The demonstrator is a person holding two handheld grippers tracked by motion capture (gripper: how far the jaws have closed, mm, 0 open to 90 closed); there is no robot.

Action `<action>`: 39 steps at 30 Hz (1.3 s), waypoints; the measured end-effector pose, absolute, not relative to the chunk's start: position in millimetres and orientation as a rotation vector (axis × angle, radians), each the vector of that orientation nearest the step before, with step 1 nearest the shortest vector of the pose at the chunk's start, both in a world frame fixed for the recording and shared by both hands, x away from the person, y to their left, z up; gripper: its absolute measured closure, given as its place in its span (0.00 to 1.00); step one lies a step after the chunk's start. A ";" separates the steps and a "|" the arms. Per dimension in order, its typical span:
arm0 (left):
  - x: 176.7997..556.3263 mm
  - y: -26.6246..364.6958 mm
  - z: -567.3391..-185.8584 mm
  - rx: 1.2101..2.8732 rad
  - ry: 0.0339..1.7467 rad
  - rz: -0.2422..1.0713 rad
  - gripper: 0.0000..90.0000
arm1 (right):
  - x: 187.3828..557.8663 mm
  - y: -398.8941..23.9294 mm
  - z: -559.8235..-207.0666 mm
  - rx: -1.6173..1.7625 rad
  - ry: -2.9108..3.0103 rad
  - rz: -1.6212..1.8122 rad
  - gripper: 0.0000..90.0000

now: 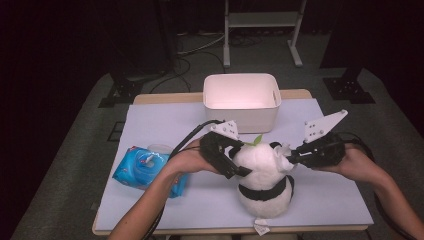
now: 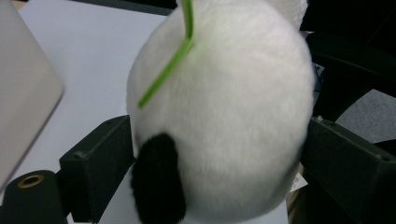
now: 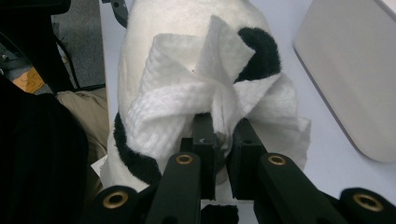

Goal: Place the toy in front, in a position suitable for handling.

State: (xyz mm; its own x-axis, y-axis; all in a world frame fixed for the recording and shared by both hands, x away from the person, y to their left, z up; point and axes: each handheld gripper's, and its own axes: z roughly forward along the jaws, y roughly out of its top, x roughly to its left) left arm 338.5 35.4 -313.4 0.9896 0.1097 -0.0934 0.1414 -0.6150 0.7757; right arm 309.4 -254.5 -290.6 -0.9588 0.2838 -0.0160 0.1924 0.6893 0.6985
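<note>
The panda [image 1: 263,172] sits upright at the table's [image 1: 160,120] near edge, within reach of both hands. The left hand-held gripper [image 1: 239,161] straddles its head with jaws spread wide, apparently steadying it; whether the pads press the fur is hard to tell. The right hand-held gripper [image 1: 291,159] is pinched tight on a white wipe [image 3: 205,100] against the head, seemingly to clean it. Left lies a blue wipes pack [image 1: 142,169]; farther back stands a white bin [image 1: 242,100].

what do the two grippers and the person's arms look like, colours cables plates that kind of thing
Both the left gripper and the right gripper are black with blocky square jaws, brass-coloured pivot rings and a pale grey three-cornered plate on top. A black cable trails from each. The forearms are bare, with no sleeves showing.
</note>
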 end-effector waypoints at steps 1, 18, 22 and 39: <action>338.7 35.2 -316.8 2.240 0.172 -0.060 0.11 | 309.2 -255.6 -291.5 0.396 2.772 1.120 0.91; 343.2 36.8 -327.5 2.139 0.223 -0.122 0.34 | 309.5 -267.6 -290.3 0.430 2.720 1.155 0.91; 341.9 37.9 -316.5 2.165 0.207 -0.075 0.34 | 309.2 -267.8 -278.0 0.421 2.698 1.172 0.91; 337.9 29.5 -315.6 2.233 0.165 -0.035 0.33 | 317.3 -236.7 -251.8 0.303 2.713 1.123 0.91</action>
